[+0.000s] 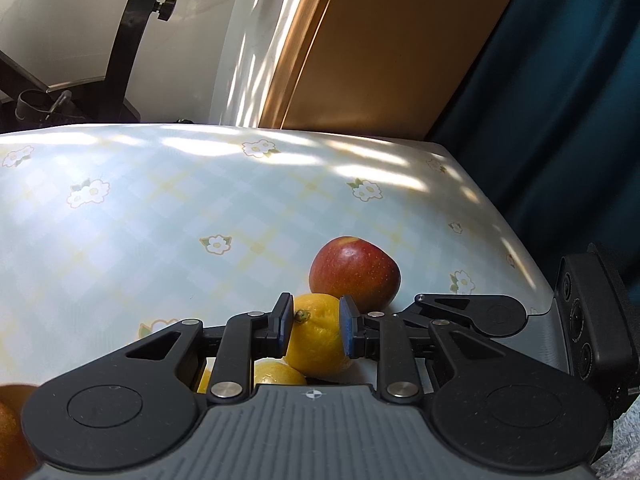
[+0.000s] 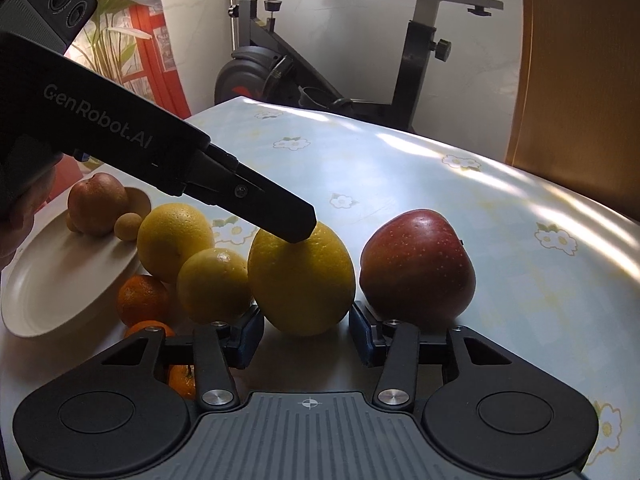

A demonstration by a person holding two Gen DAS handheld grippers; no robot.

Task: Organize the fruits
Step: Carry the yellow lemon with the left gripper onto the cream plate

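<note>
Large yellow lemon [image 2: 301, 280] — standing on the floral tablecloth [image 2: 400, 168] beside a red apple [image 2: 418, 266] — is pinched by the left gripper [image 1: 314, 330]. Right gripper [image 2: 306, 334], jaws spread, waits just beside it. Judged step: lifting; next, carrying toward the white plate [image 2: 60, 280].

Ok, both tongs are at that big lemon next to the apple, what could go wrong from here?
1. The left tongs pinch the lemon only near its top, so it may slip out.
2. The right tongs stand open around the same lemon, so the two tools could knock together.
3. The apple sits close beside the lemon and might roll if nudged.
</note>
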